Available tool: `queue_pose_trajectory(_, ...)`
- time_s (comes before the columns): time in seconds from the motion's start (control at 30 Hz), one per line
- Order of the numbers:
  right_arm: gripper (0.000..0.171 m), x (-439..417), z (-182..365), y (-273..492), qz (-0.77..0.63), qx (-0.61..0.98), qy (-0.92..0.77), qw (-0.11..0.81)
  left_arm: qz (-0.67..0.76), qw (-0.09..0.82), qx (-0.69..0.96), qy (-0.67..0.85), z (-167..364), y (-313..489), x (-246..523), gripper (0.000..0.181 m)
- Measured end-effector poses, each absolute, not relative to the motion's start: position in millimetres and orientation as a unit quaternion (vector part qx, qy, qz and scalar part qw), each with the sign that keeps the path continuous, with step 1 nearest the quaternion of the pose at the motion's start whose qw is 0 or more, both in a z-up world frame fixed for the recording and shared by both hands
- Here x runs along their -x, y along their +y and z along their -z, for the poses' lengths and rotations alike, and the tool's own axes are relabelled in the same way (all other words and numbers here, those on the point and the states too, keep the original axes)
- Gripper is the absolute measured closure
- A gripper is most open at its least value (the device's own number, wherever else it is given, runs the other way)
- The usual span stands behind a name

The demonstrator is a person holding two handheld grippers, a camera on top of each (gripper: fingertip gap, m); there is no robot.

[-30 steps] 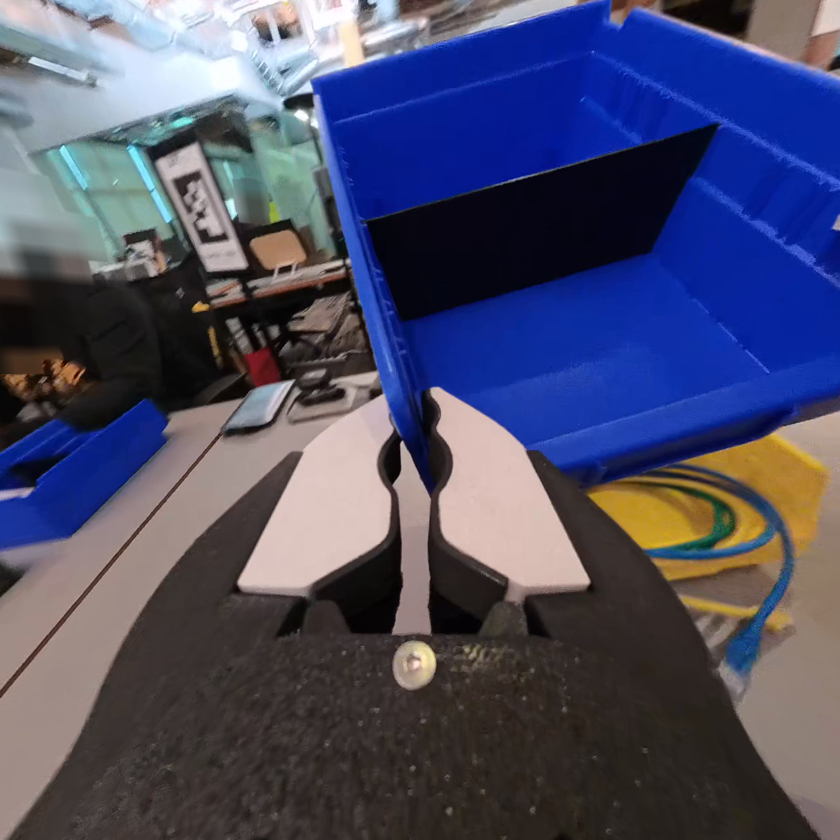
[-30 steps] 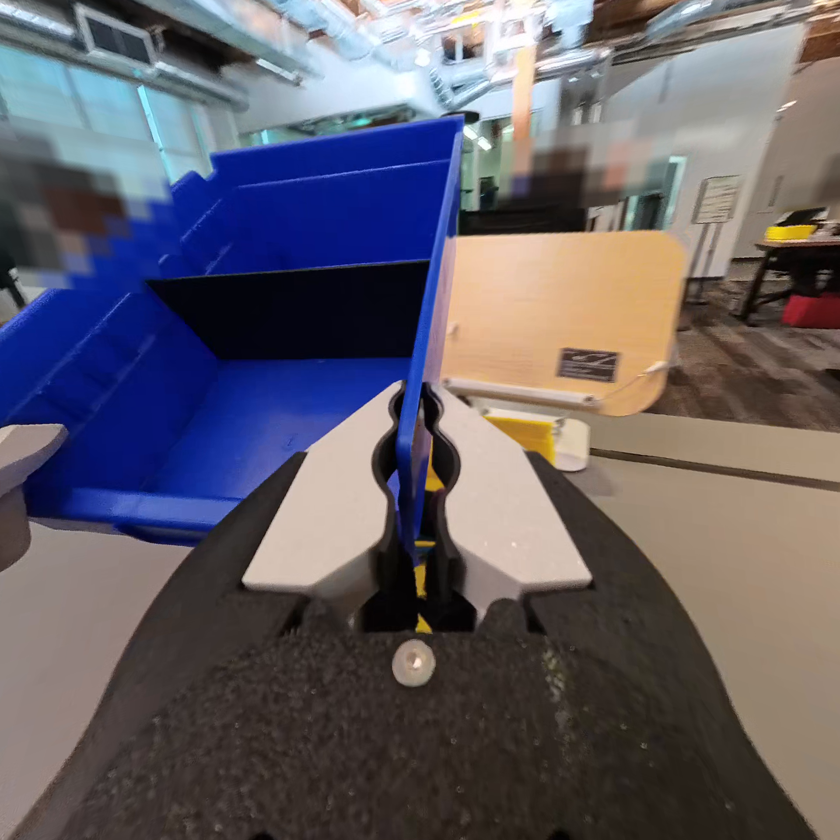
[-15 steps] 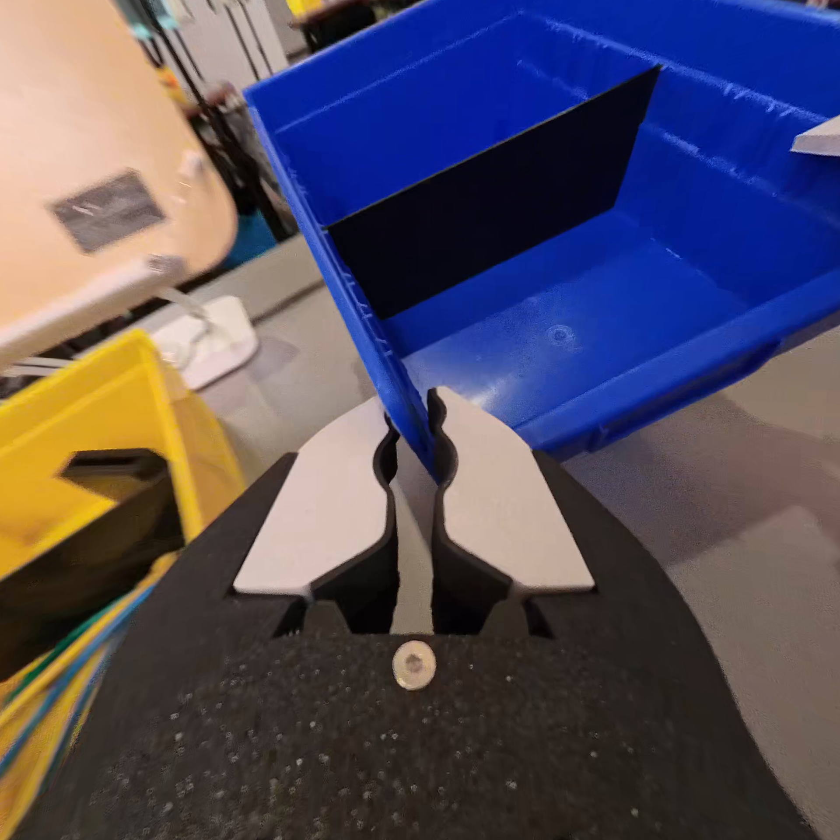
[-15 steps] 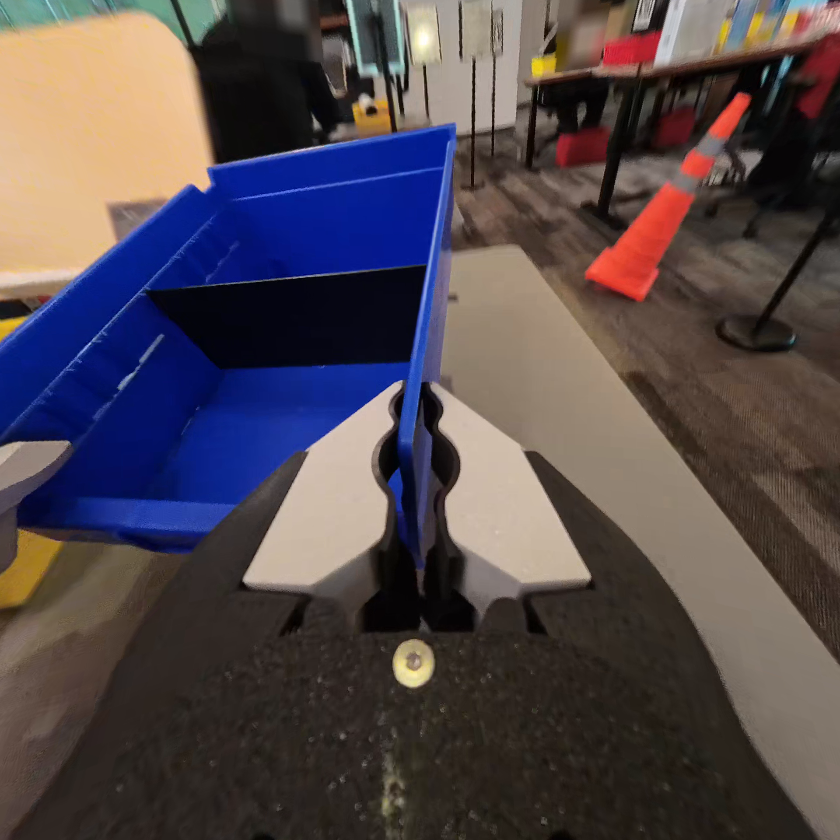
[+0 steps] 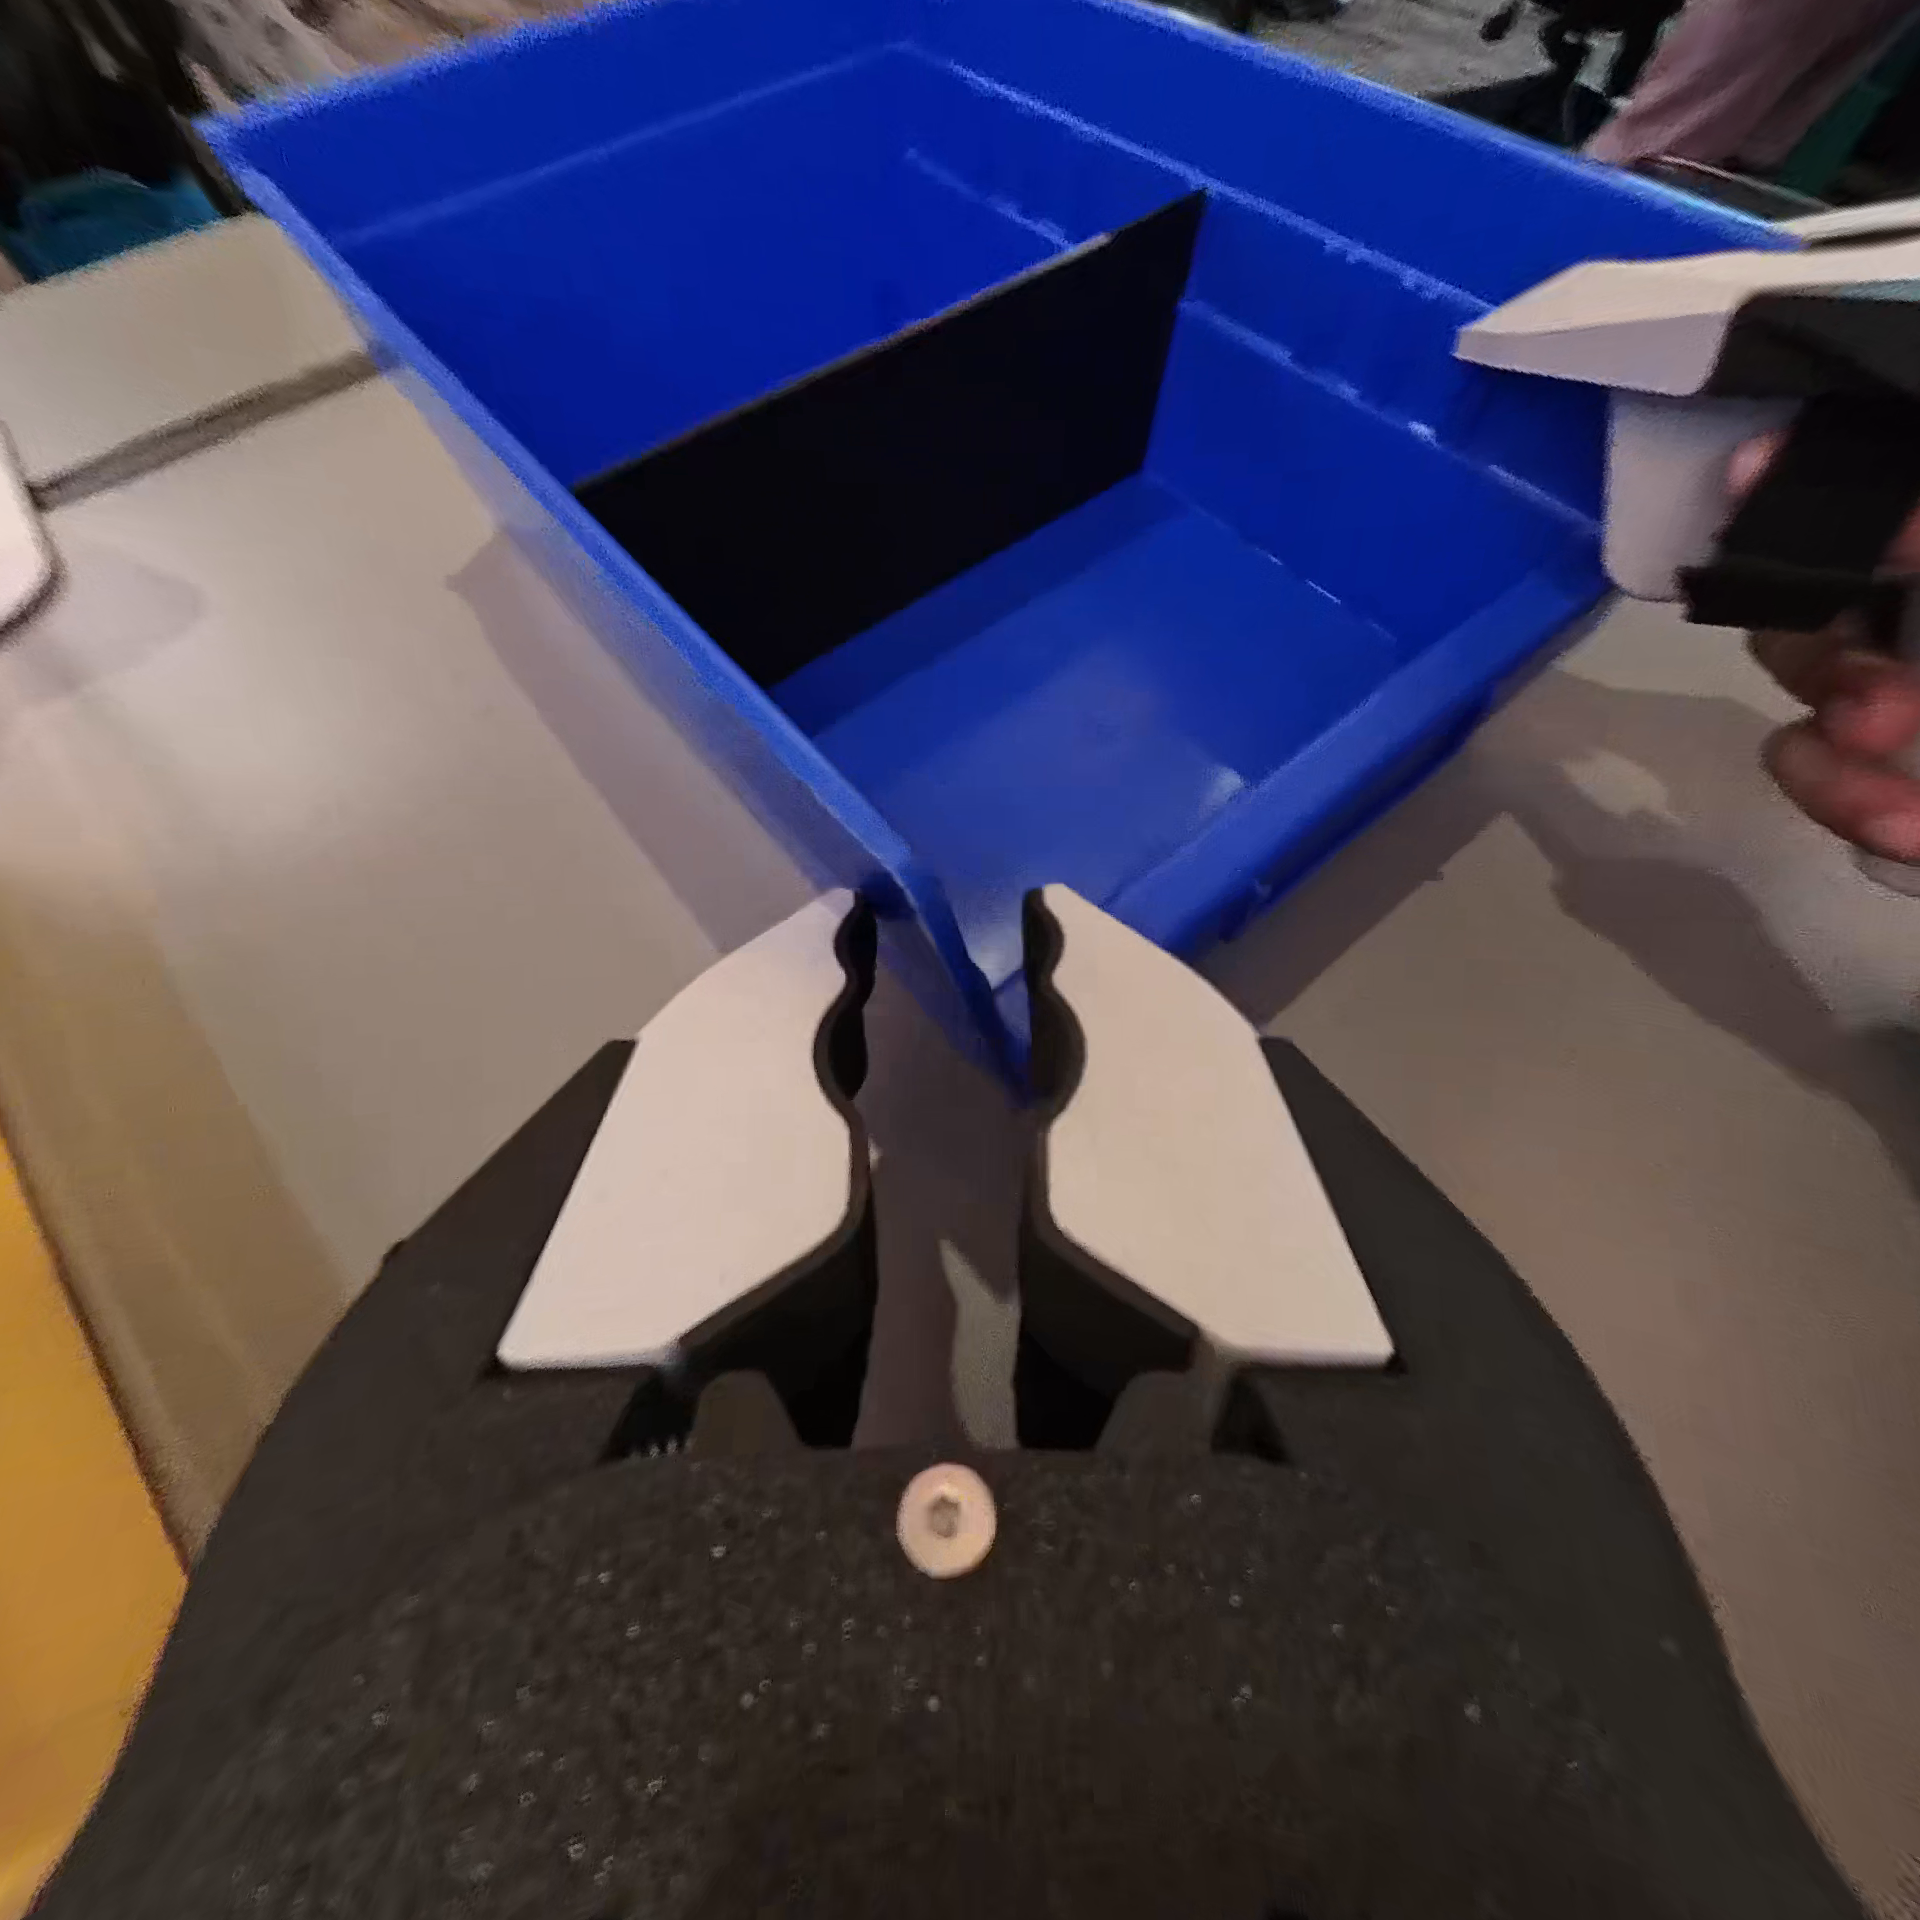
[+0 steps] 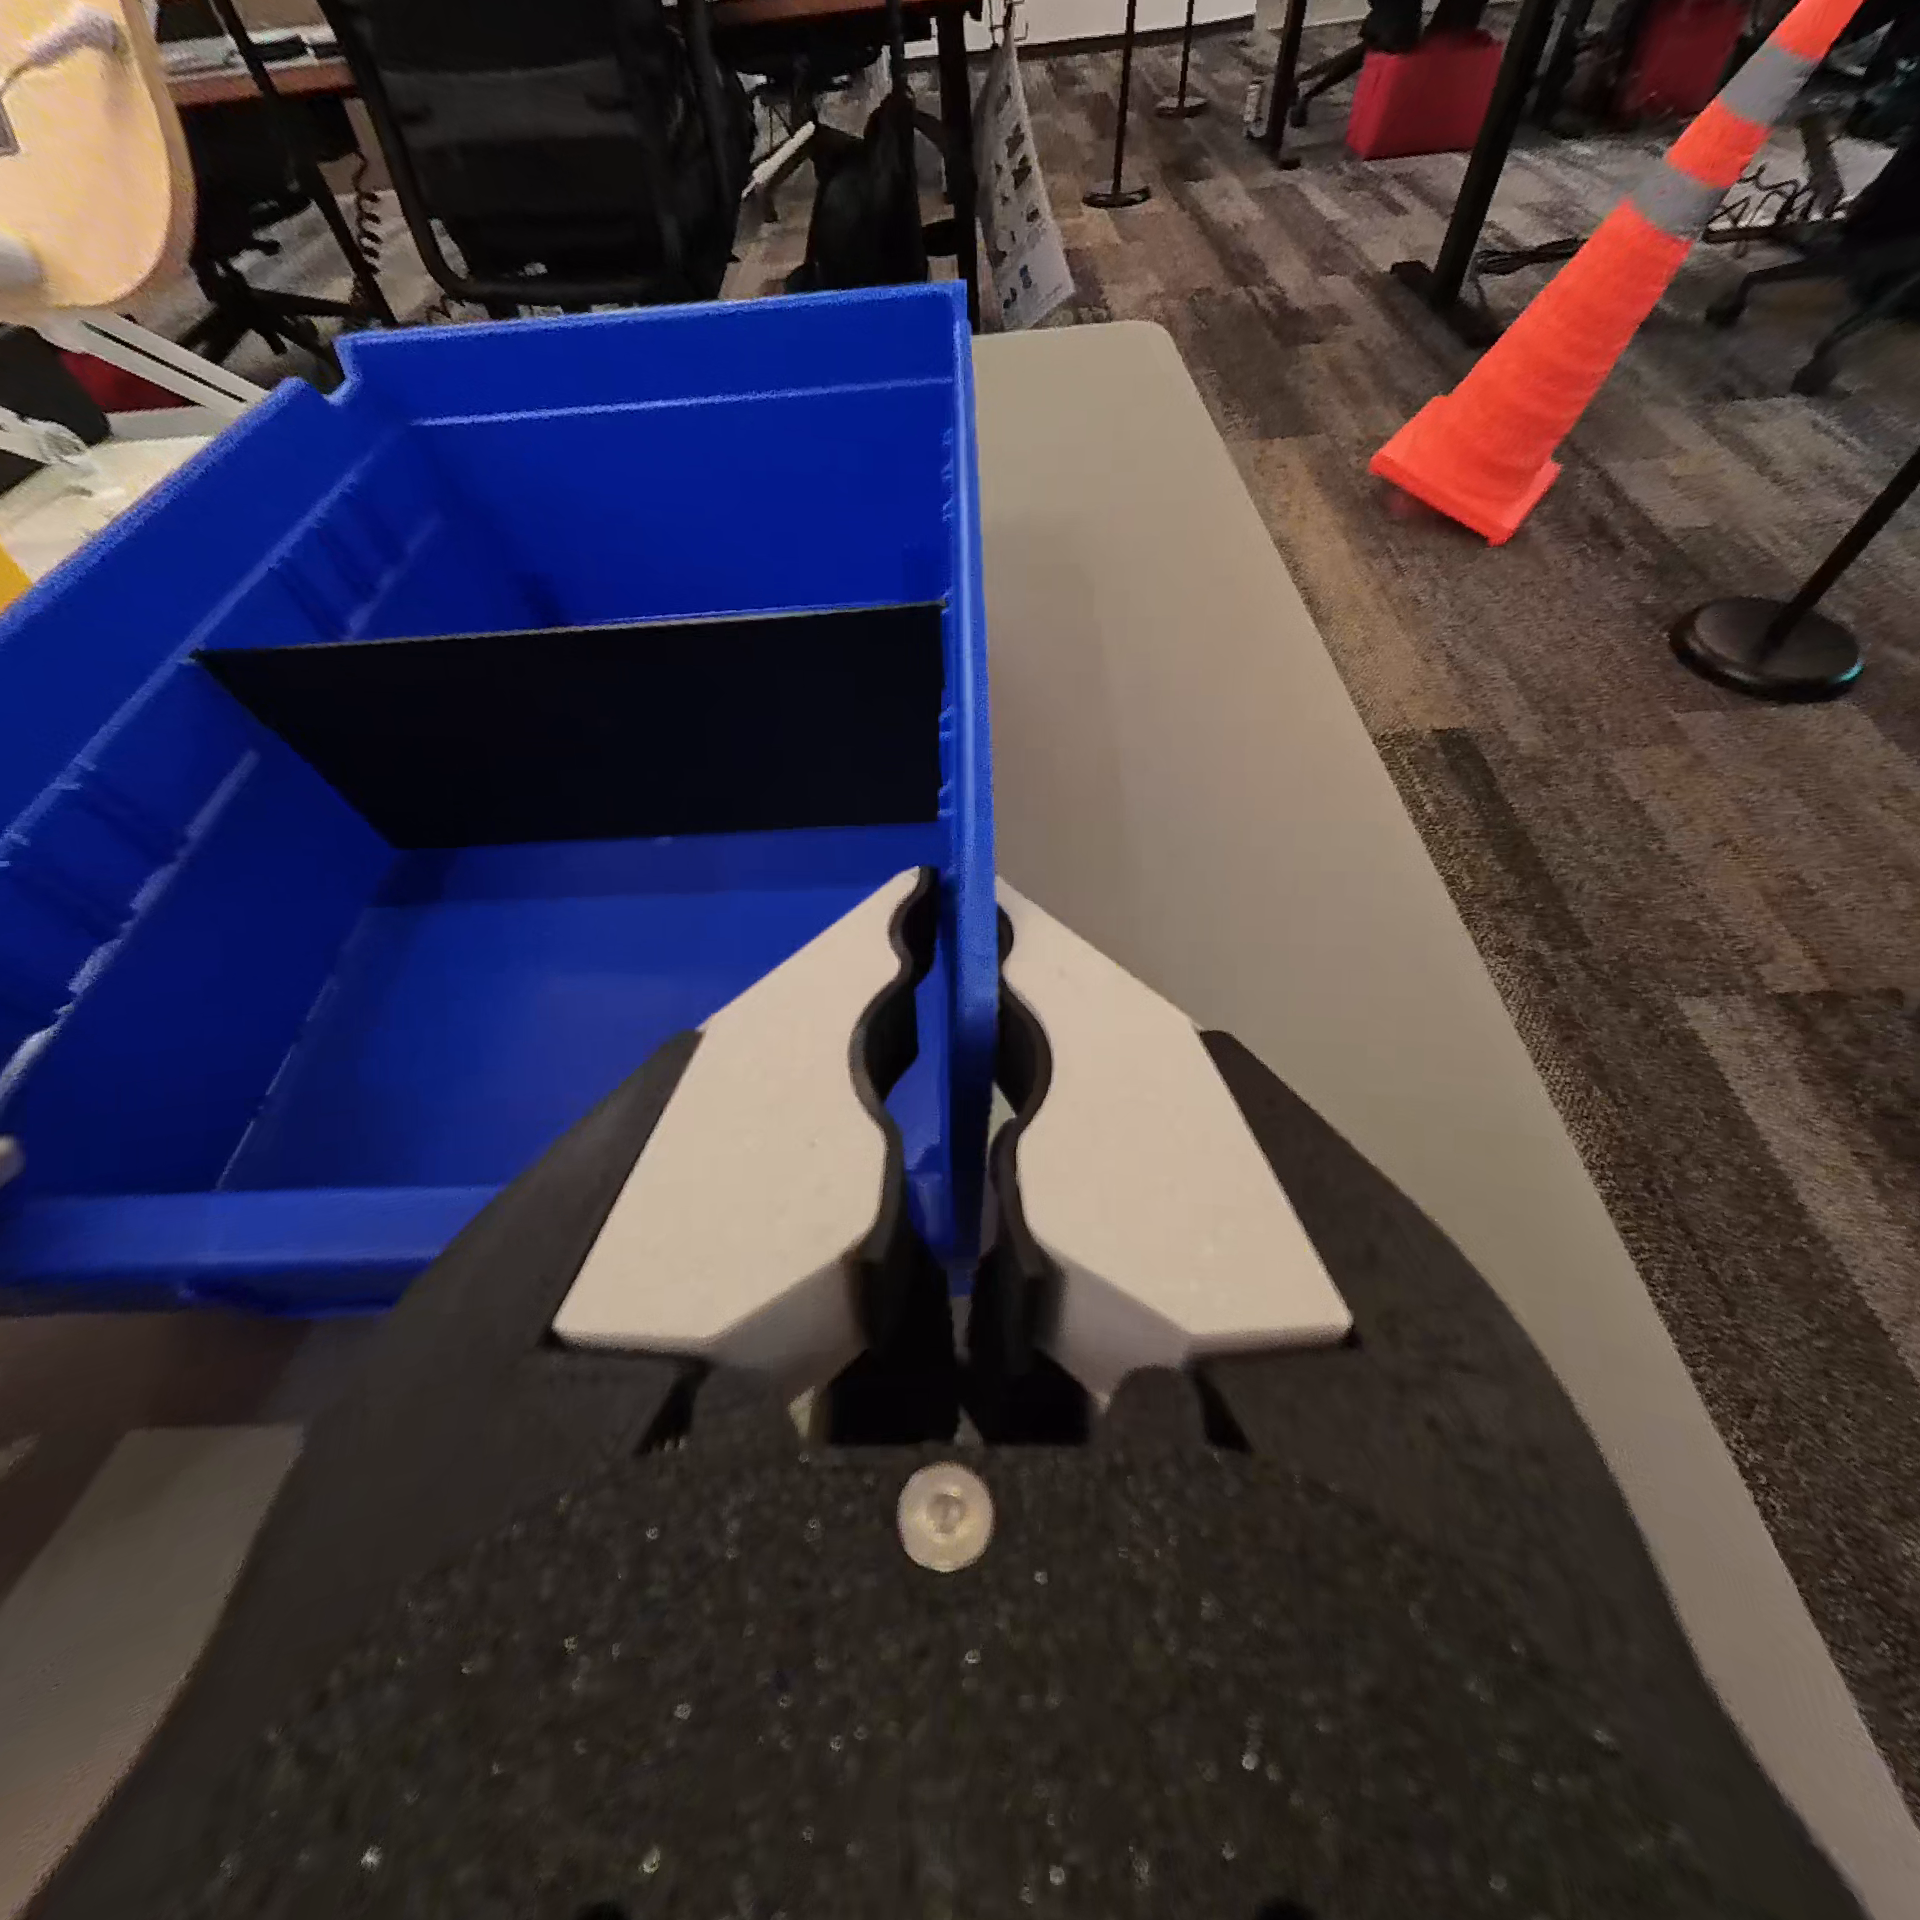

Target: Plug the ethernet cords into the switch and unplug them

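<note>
A blue bin (image 5: 623, 312) with a black divider (image 5: 883, 457) is low over the grey table (image 5: 312, 831). My left gripper (image 5: 948, 914) is open, and the bin's near left wall corner stands between its fingers. My right gripper (image 6: 961, 894) is shut on the bin's right wall (image 6: 971, 727). It also shows in the left wrist view (image 5: 1662, 343), held by a hand (image 5: 1849, 748). Both bin compartments are empty. No ethernet cords or switch are in view.
A yellow bin edge (image 5: 42, 1558) is at my far left. The table's right edge (image 6: 1351, 831) drops to carpet, where an orange cone (image 6: 1538, 343) and a stanchion base (image 6: 1766, 644) stand. Chairs and desks stand behind. The gap from one gripper's tips to the other's is roughly 20 cm.
Both grippers swung the bin to the right, away from the yellow bin and cords, and lowered it toward the table. My left gripper has opened off the bin wall. The right stays shut.
</note>
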State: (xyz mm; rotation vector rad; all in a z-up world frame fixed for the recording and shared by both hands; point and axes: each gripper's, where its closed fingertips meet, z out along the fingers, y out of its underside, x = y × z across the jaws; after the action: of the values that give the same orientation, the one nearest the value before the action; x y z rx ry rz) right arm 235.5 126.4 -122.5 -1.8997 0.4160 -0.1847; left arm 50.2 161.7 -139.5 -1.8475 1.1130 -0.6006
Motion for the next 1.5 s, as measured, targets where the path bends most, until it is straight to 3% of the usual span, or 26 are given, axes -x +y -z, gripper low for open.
queue_pose_trajectory(0.17,0.165,-235.4,121.4,126.1,0.041,0.786,0.203,0.583,0.363,0.326,0.737,0.468,130.4,121.2,-25.9,0.154)
queue_pose_trajectory(0.23,0.152,-241.1,114.2,120.0,0.041,0.765,0.222,0.603,0.406,0.311,0.72,0.469,117.3,108.3,-2.0,0.154)
queue_pose_trajectory(0.4,0.14,-224.6,45.9,90.1,0.123,0.695,0.227,0.671,0.402,0.425,0.694,0.42,59.9,149.3,90.2,0.154)
queue_pose_trajectory(0.53,0.14,-121.0,18.8,123.5,0.076,0.7,0.128,0.698,0.319,0.542,0.716,0.302,22.5,225.4,190.2,0.154)
queue_pose_trajectory(0.7,0.125,43.3,42.1,190.2,-0.124,0.722,0.056,0.678,0.271,0.56,0.758,0.197,36.1,279.7,267.1,0.14)
queue_pose_trajectory(0.8,0.117,93.8,68.8,222.0,-0.156,0.745,0.06,0.646,0.17,0.608,0.752,0.188,54.9,297.4,291.5,0.14)
queue_pose_trajectory(0.9,0.11,108.6,99.0,243.7,-0.11,0.785,0.057,0.607,0.153,0.575,0.774,0.215,91.9,299.4,283.3,0.137)
queue_pose_trajectory(1.0,0.121,107.8,115.4,253.6,-0.085,0.804,0.07,0.585,0.172,0.549,0.791,0.208,111.1,297.4,276.3,0.145)
queue_pose_trajectory(1.13,0.156,102.4,136.6,258.1,-0.056,0.828,0.087,0.551,0.141,0.526,0.811,0.216,126.4,303.3,280.6,0.168)
queue_pose_trajectory(1.5,0.167,123.6,124.6,258.9,0.021,0.829,0.149,0.539,0.174,0.517,0.819,0.179,121.1,317.0,308.4,0.177)
